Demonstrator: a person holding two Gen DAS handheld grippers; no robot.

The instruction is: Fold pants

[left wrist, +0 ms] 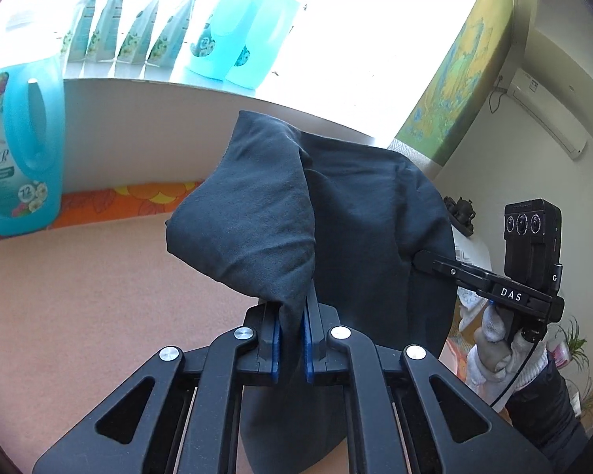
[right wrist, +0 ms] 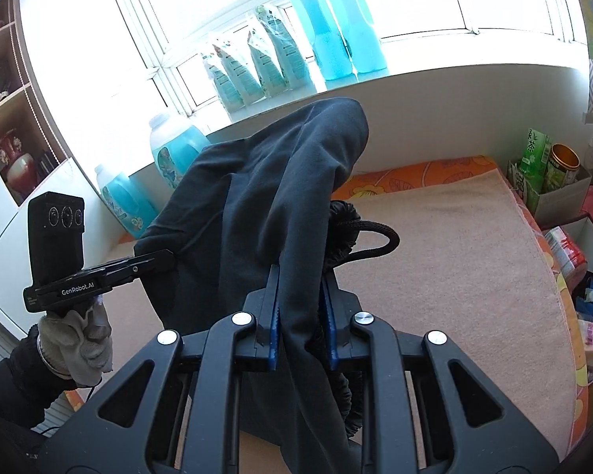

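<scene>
Dark navy pants (left wrist: 336, 213) hang in the air between both grippers, above a beige towel-covered surface (left wrist: 79, 296). My left gripper (left wrist: 291, 318) is shut on a bunched fold of the fabric, which drapes up and over its blue pads. In the right wrist view the pants (right wrist: 265, 197) rise in a hump, and my right gripper (right wrist: 300, 296) is shut on a thick fold near the elastic waistband and black drawstring (right wrist: 375, 237). Each gripper shows in the other's view, held by a gloved hand: the right gripper (left wrist: 419, 256) and the left gripper (right wrist: 166, 256) both bite the cloth's edge.
Blue detergent jugs (left wrist: 19, 150) and refill pouches (left wrist: 138, 35) line the windowsill (left wrist: 178, 87). A cardboard box with tea cartons and cans (right wrist: 549, 173) stands at the far right of the towel (right wrist: 474, 256), with more packages (right wrist: 569, 260) beside the edge. A shelf unit (right wrist: 8, 118) stands left.
</scene>
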